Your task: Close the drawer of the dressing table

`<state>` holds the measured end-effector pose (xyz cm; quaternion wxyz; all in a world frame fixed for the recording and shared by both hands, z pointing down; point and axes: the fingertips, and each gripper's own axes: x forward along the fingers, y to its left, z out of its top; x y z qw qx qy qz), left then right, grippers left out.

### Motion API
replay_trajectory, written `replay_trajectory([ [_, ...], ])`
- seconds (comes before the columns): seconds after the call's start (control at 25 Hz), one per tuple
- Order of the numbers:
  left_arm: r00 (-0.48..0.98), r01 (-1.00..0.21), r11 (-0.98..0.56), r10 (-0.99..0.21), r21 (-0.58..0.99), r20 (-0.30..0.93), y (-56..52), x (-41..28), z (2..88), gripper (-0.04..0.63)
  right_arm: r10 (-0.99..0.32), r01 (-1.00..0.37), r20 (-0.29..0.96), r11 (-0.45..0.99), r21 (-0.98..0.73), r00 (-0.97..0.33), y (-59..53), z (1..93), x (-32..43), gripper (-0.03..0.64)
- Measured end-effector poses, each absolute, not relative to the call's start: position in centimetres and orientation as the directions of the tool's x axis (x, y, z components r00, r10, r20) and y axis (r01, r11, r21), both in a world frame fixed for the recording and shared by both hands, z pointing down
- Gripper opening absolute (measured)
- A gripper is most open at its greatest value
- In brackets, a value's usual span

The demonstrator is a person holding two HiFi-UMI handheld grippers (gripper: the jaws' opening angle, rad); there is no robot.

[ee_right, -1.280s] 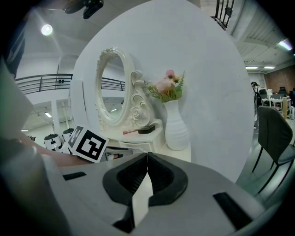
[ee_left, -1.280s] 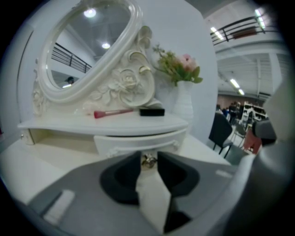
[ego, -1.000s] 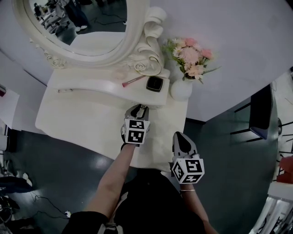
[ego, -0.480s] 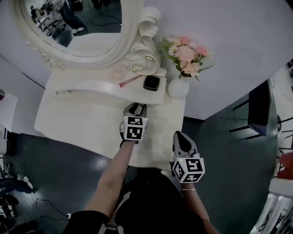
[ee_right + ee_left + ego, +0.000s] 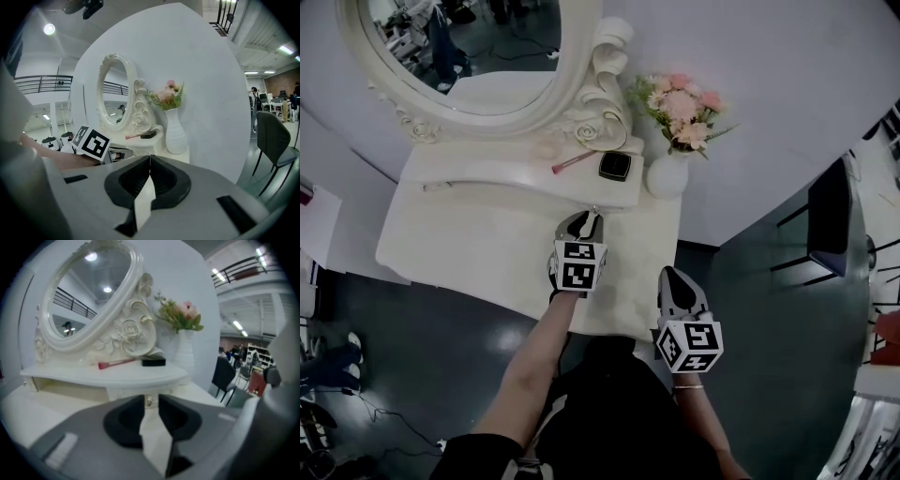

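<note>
Left gripper [image 5: 150,401], low centre of its view, jaws just closing but apart with the knob [image 5: 149,401] between them, drawer [image 5: 123,392] tucked under the shelf [image 5: 108,376] mid-frame; right gripper [image 5: 149,158] jaws together, empty.

Mirror [image 5: 487,52] top cut off, drawer knob [image 5: 149,401] blurred — tiny

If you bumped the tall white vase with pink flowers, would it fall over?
Probably. The tall white vase looks narrow with pink flowers up high, so it may tip. It seems ceramic, so likely hard and breakable.
</note>
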<state>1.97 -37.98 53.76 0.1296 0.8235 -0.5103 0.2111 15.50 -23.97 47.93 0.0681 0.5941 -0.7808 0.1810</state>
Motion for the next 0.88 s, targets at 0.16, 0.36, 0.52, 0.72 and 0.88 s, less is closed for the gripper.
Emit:
replay_trajectory([
  [0.16,0.407,-0.891,-0.453,-0.793,0.007,0.453,-36.5,1.5,52.7,0.086,-0.908,-0.955,0.317,0.220,-0.198,-0.275,-23.0,47.7,15.3,0.005],
  [0.36,0.437,-0.879,-0.478,-0.796,0.008,0.419,-34.4,1.2,51.0,0.069,-0.915,-0.958,0.305,0.211,-0.196,-0.263,-22.0,47.4,14.9,0.005],
  [0.52,0.464,-0.866,-0.500,-0.797,0.009,0.387,-32.6,0.9,49.6,0.057,-0.918,-0.959,0.298,0.211,-0.191,-0.261,-21.3,47.1,14.5,0.005],
  [0.72,0.490,-0.853,-0.523,-0.802,-0.004,0.342,-30.5,0.4,47.8,0.041,-0.924,-0.959,0.280,0.213,-0.187,-0.260,-20.7,46.4,13.8,0.005],
  [0.88,0.504,-0.847,-0.531,-0.803,0.002,0.318,-28.8,0.0,46.9,0.027,-0.927,-0.960,0.271,0.216,-0.178,-0.259,-20.1,45.9,13.3,0.005],
])
